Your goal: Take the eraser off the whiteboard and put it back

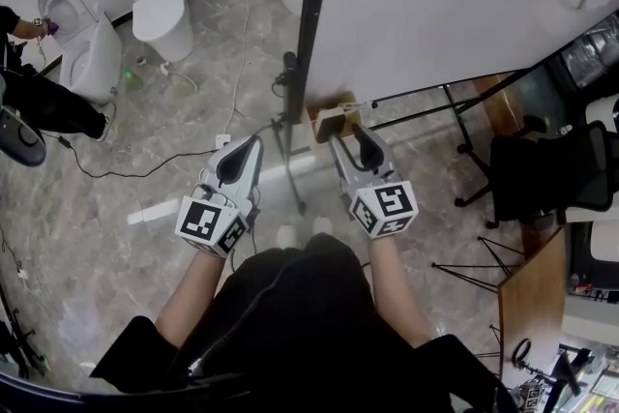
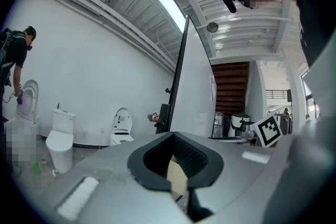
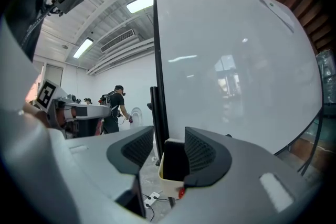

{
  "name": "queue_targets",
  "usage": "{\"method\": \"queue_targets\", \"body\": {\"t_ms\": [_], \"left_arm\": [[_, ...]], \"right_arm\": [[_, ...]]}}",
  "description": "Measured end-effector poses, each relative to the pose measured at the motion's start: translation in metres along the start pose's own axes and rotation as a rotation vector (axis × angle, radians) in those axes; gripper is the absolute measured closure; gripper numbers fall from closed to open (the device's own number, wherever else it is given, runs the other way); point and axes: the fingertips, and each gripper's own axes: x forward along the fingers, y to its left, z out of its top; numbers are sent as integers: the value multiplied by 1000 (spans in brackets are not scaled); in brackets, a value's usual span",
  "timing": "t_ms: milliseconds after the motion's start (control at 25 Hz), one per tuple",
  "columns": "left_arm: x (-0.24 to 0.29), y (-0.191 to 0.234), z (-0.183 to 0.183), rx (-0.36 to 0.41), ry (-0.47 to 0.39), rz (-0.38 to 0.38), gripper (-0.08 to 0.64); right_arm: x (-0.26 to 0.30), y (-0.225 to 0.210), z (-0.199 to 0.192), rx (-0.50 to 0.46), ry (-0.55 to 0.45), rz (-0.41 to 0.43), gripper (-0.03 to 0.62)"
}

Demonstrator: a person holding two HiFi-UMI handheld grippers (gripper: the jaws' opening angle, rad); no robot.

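Marble floor (image 1: 184,121) is spreading beneath the whiteboard (image 3: 236,60), where the right gripper (image 3: 169,153) is standing with jaws apart around the eraser (image 3: 172,165) at the whiteboard's lower corner. The left gripper (image 2: 176,157) is sitting closed, empty. One pad is apparently touching the eraser, so withdrawing could be dragging it off. It is seemingly standing upright, long axis vertical.

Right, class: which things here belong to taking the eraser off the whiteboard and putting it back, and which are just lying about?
Job in hand:
eraser
whiteboard
right gripper, jaws apart around the eraser

Lying about:
white toilet
black floor cable
black office chair
left gripper, shut, beside the board
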Motion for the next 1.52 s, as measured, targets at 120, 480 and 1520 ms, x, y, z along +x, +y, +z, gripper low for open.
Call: {"method": "queue_targets", "body": {"t_ms": [120, 480, 1520], "left_arm": [[2, 2, -2, 0, 9, 14, 557], [9, -3, 0, 0, 9, 62, 557], [2, 1, 3, 1, 23, 175, 557]], "right_arm": [[10, -7, -7, 4, 16, -9, 363], [33, -22, -38, -7, 92, -23, 254], [69, -19, -50, -48, 107, 4, 321]]}}
